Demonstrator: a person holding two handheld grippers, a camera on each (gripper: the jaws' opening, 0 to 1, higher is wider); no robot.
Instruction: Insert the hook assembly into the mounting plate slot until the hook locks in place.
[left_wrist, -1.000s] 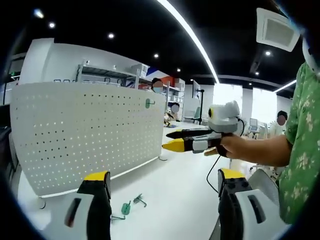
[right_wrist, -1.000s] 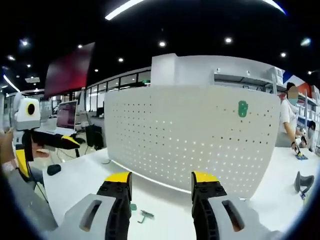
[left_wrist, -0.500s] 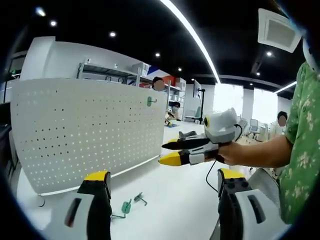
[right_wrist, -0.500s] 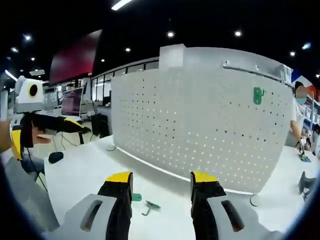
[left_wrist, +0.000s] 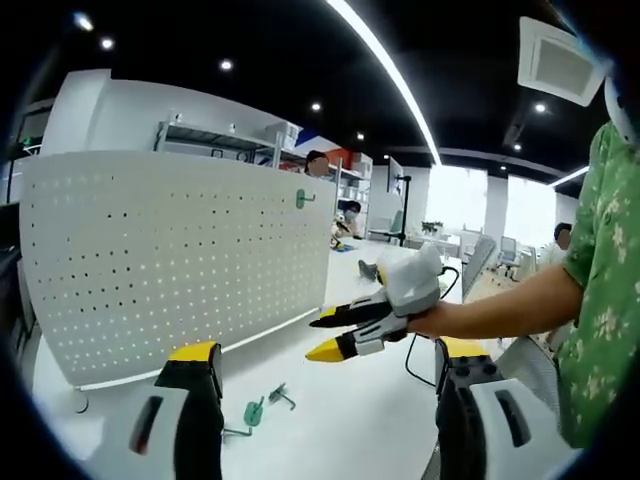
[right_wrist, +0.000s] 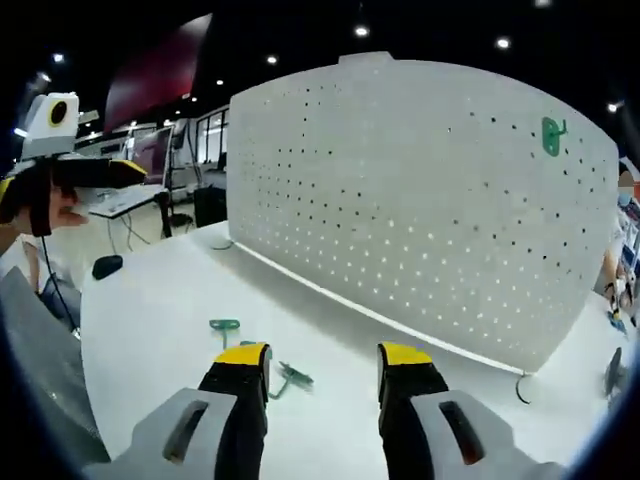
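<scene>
White table (right_wrist: 150, 330); both grippers' fingers spread, empty; no writing legible.

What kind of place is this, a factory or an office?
Probably a lab or workshop in an open office: a white pegboard standing on a table, storage shelves behind it, and monitors on desks.

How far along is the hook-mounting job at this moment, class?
Done: one green hook already hangs on the pegboard. In hand: nothing; the right gripper, jaws open, points down toward loose hooks on the table. Left: picking one up and inserting it.
</scene>
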